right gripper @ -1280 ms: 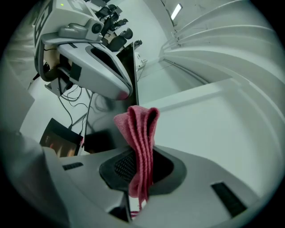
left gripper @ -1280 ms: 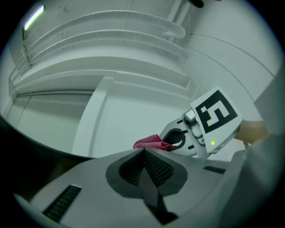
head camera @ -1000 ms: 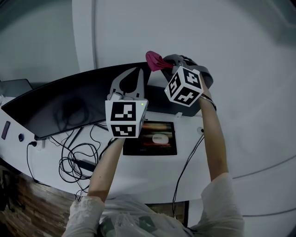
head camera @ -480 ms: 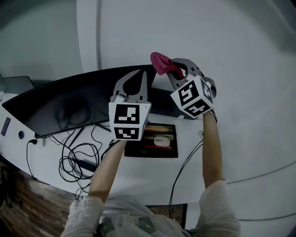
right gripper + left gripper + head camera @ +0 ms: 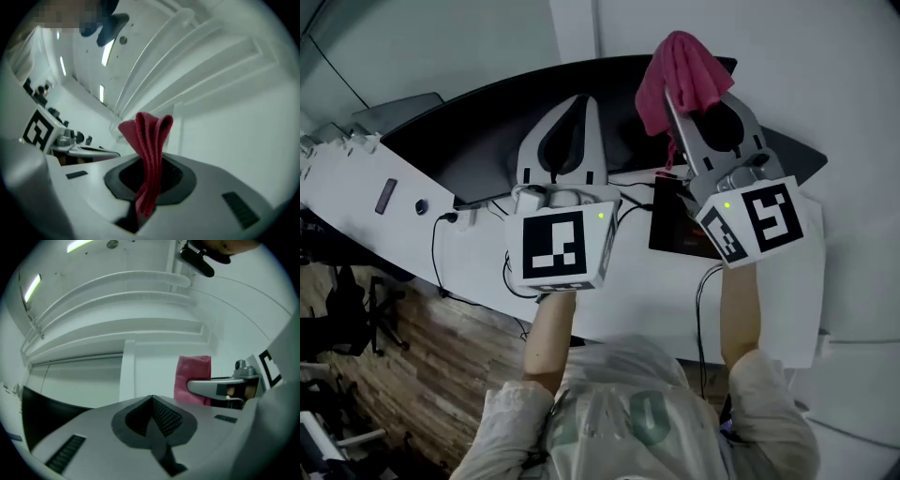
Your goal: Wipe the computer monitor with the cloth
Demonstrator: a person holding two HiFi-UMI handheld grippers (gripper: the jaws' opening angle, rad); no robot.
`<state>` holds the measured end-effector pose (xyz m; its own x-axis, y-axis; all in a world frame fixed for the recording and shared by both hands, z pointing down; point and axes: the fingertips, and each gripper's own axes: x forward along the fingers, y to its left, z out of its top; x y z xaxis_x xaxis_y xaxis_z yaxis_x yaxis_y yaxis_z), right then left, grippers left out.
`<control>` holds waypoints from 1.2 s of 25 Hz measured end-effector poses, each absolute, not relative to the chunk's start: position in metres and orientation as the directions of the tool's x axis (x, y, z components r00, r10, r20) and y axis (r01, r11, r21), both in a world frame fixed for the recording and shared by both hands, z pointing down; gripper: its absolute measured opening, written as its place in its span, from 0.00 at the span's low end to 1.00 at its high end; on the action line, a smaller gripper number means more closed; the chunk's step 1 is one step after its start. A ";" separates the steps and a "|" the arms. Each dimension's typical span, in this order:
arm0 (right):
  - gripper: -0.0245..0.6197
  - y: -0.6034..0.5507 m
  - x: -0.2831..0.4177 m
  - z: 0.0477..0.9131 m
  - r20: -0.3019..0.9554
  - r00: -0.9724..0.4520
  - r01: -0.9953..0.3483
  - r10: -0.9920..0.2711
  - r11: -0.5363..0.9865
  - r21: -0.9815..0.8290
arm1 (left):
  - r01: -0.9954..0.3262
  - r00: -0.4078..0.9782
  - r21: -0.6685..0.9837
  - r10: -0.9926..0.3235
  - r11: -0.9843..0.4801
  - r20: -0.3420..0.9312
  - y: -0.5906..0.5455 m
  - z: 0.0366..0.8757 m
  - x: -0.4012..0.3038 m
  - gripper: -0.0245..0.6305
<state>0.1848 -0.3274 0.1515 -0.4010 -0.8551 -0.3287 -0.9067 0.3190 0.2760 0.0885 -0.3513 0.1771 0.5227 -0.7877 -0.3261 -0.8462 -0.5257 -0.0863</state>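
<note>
Nearest, the left gripper [image 5: 577, 101] is hanging idle over the white desk [image 5: 642, 291], its jaws pressed together on nothing; beside it the right gripper [image 5: 675, 103] is pinching the pink cloth [image 5: 682, 66]; the cloth is standing folded lengthwise out of the jaws, its long axis running on from them and its free end pointing away toward the wall; beyond, the dark curved monitor [image 5: 478, 141] is stretching left to right across the desk, screen facing the person; the cloth is hovering by its top edge, contact unclear; judging by this, wiping is only being approached; next, the cloth needs lowering flat onto the screen, then sweeping along it.
</note>
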 end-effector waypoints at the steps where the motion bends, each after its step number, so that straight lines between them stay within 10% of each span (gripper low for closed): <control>1: 0.11 -0.321 0.166 0.157 -0.360 -0.416 -0.908 -0.835 0.356 0.223 | -0.861 0.501 -0.094 -0.803 -0.500 -0.321 -0.345 0.182 0.069 0.06; 12: 0.11 -0.264 0.046 0.276 -0.322 -0.377 -0.925 -0.869 0.371 0.082 | -0.928 0.368 -0.030 -0.895 -0.373 -0.251 -0.278 0.279 -0.053 0.06; 30: 0.11 -0.249 0.041 0.336 -0.168 -0.383 -0.924 -0.908 0.377 0.067 | -0.921 0.390 -0.042 -0.910 -0.388 -0.143 -0.266 0.333 -0.041 0.06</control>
